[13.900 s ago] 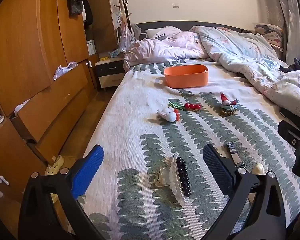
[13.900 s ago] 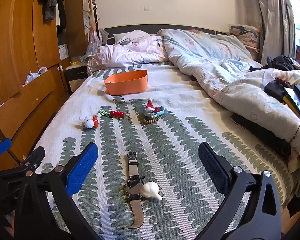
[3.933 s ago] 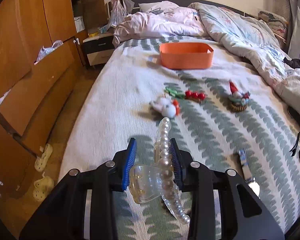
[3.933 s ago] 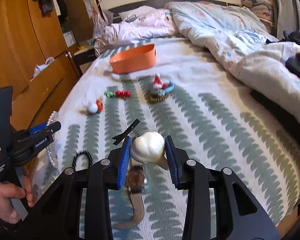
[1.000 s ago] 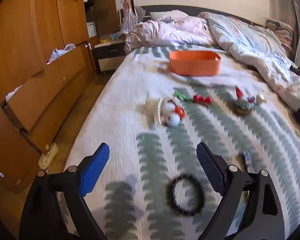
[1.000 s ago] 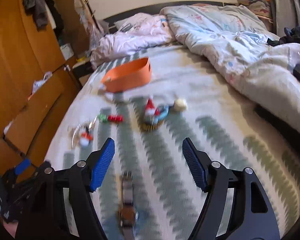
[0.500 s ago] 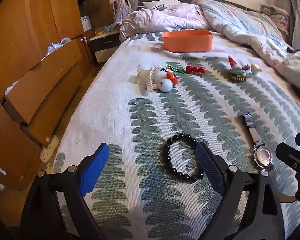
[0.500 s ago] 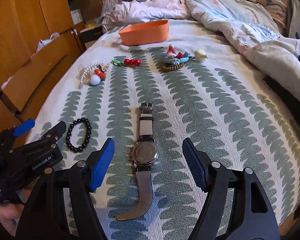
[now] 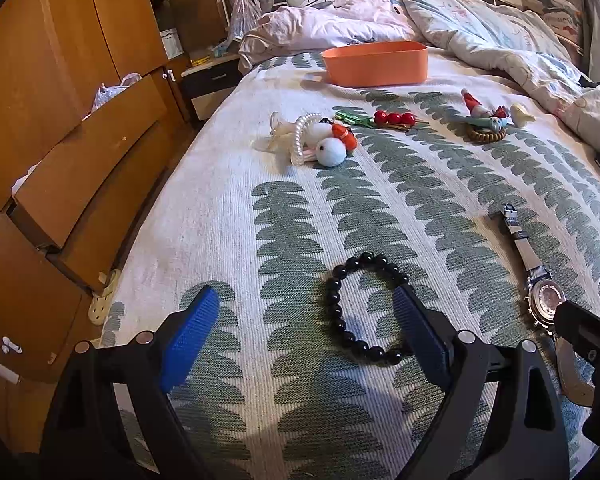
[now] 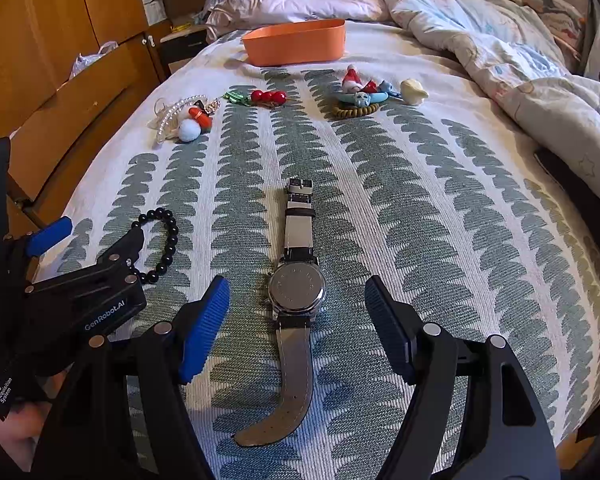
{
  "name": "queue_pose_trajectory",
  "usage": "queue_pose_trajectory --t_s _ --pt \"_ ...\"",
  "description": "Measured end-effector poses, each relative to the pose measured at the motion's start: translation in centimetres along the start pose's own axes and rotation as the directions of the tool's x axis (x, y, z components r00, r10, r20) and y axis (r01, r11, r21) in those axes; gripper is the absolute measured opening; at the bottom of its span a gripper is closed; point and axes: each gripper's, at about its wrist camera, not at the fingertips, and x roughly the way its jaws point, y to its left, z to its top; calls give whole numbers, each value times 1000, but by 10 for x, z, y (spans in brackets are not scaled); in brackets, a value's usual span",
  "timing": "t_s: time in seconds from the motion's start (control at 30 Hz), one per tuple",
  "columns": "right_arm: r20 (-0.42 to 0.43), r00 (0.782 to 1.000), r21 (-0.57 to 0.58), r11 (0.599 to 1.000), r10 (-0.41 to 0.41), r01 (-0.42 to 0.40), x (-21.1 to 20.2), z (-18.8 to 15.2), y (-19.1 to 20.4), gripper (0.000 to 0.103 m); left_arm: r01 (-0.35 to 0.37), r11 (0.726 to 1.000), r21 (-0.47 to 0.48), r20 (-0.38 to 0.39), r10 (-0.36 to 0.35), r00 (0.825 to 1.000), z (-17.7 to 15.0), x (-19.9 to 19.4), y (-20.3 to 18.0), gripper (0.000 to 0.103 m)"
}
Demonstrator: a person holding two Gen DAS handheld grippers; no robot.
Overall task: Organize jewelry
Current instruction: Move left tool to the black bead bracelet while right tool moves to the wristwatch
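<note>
The bracelet (image 9: 366, 308) of black beads lies flat on the bedspread (image 9: 380, 208), partly between the wide-open fingers of the left gripper (image 9: 304, 334), which holds nothing. Its right finger (image 9: 418, 334) covers a part of the ring, so a grasp across the beads seems prepared. The watch (image 10: 297, 276) lies face down, straps stretched out, with its case between the open fingers of the right gripper (image 10: 298, 326), also empty. I judge each hand is lined up on one piece so both can be taken together.

Farther up the bed, other pieces lie in small groups: a pearl clip (image 9: 300, 138) touching a white pompom (image 9: 330, 152), a red berry pin (image 9: 394, 117), a cream shell (image 10: 414, 91) just beside a Santa ornament (image 10: 358, 88). Behind them stands the orange bin (image 9: 374, 62), well apart from both grippers; probably it is where the jewelry should go. Its inside is not visible.
</note>
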Motion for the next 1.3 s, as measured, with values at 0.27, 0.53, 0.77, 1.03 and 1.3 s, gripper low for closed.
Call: queue_pose_trajectory --t_s 0.27,0.53,0.77,1.03,1.3 --pt "-1 1000 6 1000 -8 8 -3 1 -1 72 5 1000 -6 5 -5 1000 1 -4 0 88" --pt "-16 1000 0 1000 -13 13 -1 -1 0 72 8 1000 -1 8 -8 1000 2 -7 -2 88" --pt "-23 1000 -8 1000 -20 20 1 -2 2 72 10 1000 -1 -12 -10 1000 3 -3 -4 88" --pt "-56 998 -17 999 -29 28 14 -3 5 72 12 1000 11 -62 -11 998 0 9 -7 79" --pt "-84 995 -13 999 -50 49 31 -3 3 72 28 1000 -3 -95 -28 995 -1 19 -5 78"
